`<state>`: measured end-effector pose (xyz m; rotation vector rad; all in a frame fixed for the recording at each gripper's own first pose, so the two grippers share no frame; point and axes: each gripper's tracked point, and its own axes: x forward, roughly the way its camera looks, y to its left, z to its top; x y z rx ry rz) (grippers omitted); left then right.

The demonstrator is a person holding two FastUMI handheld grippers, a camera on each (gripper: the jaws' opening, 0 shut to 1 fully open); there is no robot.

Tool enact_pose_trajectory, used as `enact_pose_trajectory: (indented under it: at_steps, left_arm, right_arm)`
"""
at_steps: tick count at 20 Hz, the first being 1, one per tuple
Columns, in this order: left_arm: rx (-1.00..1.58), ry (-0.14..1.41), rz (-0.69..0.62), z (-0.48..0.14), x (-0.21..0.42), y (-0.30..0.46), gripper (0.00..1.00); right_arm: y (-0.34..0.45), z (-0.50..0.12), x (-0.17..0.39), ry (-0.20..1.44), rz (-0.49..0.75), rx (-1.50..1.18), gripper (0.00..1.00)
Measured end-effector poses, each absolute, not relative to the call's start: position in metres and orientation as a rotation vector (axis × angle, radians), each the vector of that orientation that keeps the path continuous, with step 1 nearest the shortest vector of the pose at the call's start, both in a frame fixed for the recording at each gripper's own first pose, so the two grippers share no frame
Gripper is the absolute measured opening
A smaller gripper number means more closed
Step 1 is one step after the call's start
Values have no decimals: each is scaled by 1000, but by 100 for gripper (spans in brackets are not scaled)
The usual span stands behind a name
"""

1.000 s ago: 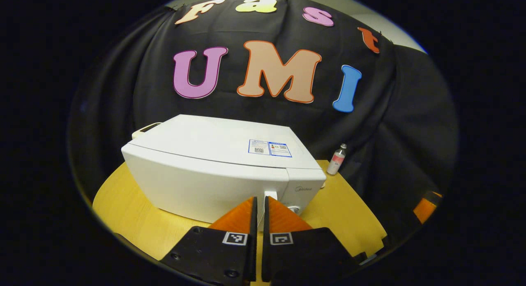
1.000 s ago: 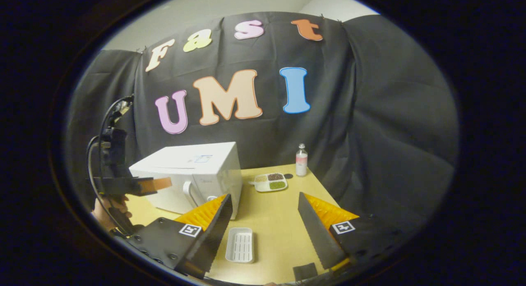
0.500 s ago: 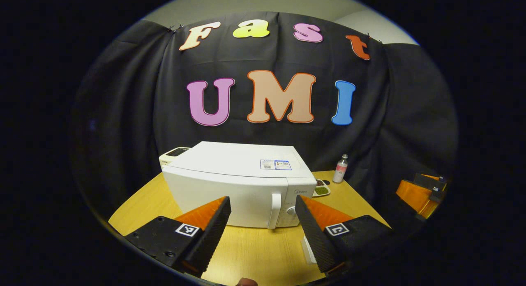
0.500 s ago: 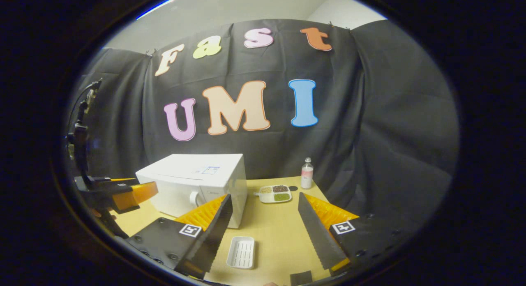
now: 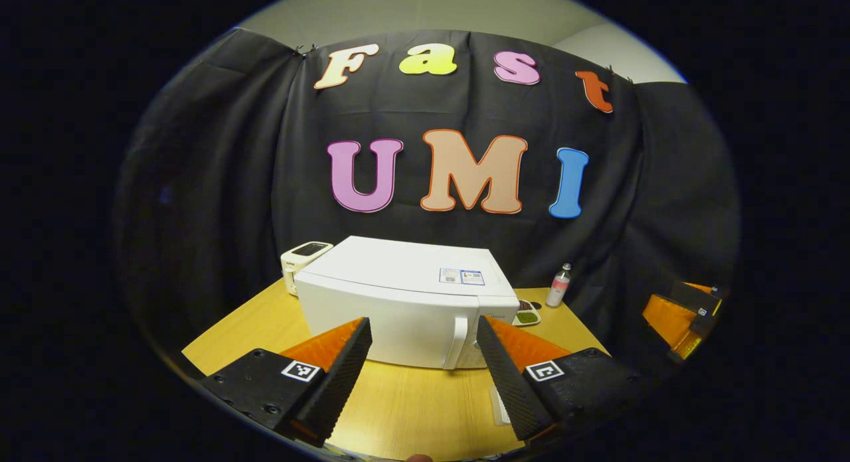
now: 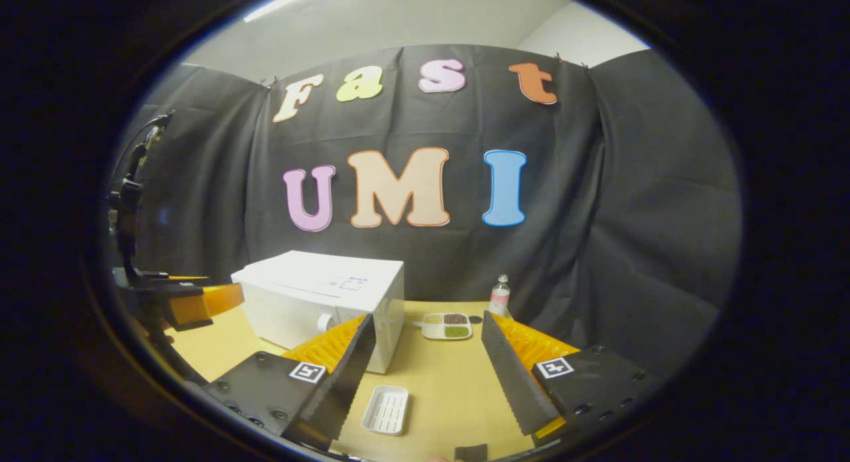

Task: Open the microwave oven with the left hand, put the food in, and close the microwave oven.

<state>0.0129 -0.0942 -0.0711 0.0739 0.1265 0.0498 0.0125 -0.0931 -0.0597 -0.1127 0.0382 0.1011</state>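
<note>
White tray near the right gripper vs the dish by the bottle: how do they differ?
The white tray is empty and ribbed inside; the dish holds three portions of food, pale, dark and green. The tray lies close, between the right gripper's open fingers; the dish sits farther back, beside the bottle and right of the microwave. Both are light-coloured, rectangular and flat on the table.

one microwave [image 5: 405, 296], one bottle [image 5: 559, 286], two trays [image 6: 447, 325]

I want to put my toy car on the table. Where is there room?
There's bare wood in front of the microwave, between it and the small white tray. There's more to the right of that tray, below the food dish. The back corner is crowded: the dish and the bottle sit close together there.
</note>
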Motion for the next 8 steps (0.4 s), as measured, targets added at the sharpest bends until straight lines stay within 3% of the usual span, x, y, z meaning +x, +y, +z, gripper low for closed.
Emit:
enact_pose_trajectory:
  at_steps: [8]
  left_arm:
    - [85,117,34,-61,6,-90,97]
  right_arm:
    - [-89,-54,2,27,114,-84,92]
